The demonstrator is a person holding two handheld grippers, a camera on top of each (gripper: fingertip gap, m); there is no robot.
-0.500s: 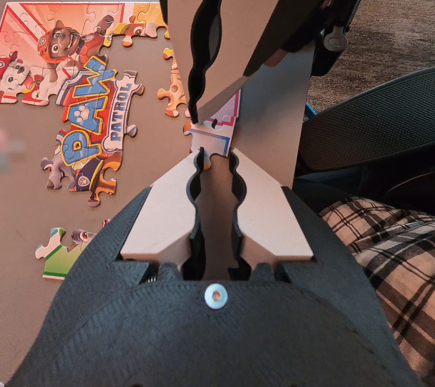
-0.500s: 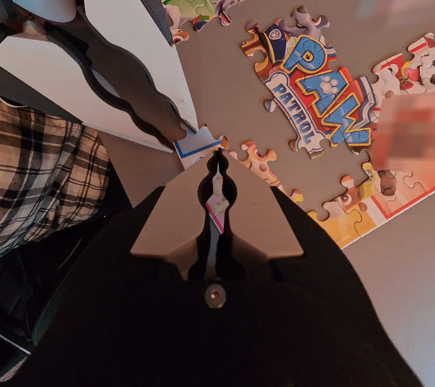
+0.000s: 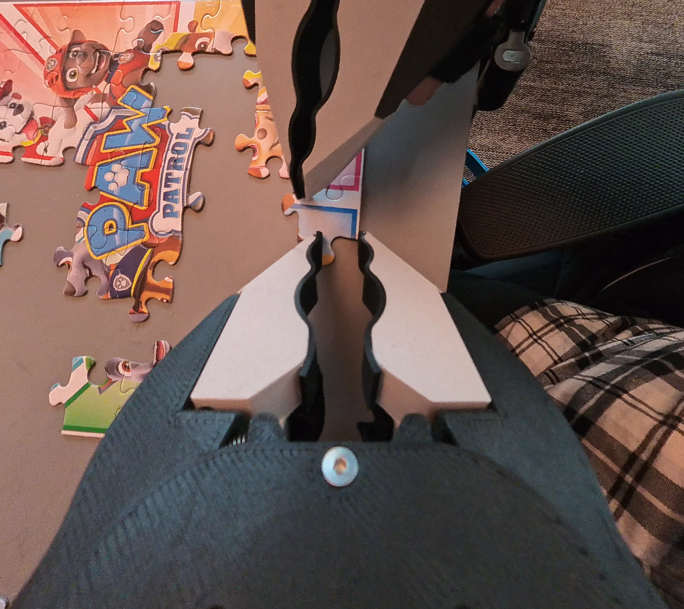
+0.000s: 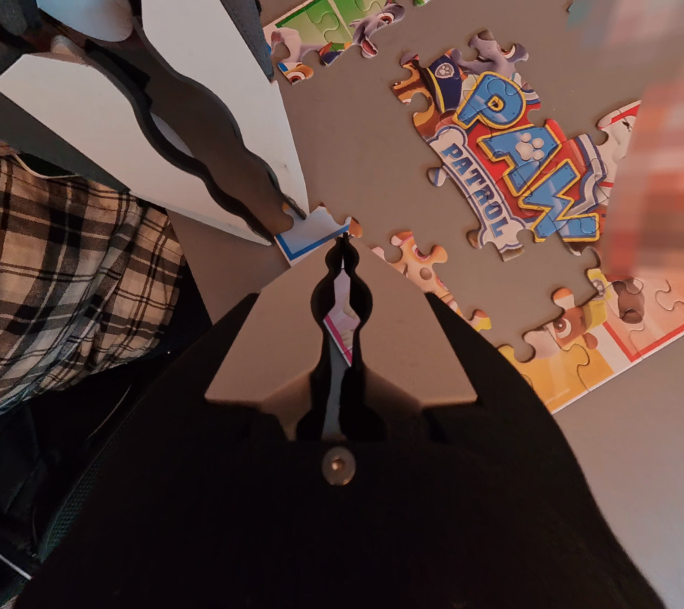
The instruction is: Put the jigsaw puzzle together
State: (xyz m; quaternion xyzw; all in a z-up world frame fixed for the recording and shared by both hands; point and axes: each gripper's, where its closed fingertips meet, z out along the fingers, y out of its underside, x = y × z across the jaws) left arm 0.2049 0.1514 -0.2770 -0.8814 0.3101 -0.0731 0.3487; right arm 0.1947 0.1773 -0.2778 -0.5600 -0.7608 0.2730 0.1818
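The right gripper is clamped shut on a small joined section of blue- and pink-bordered puzzle pieces at the table's near right edge, its lower part on or just above the surface, while the left gripper stands parted at the section's near edge, one fingertip touching a tab, gripping nothing. Thin, light card like this likely flexes and unclips at its joints (best pinched flat across a seam). The title cluster and larger assembled picture lie to the left.
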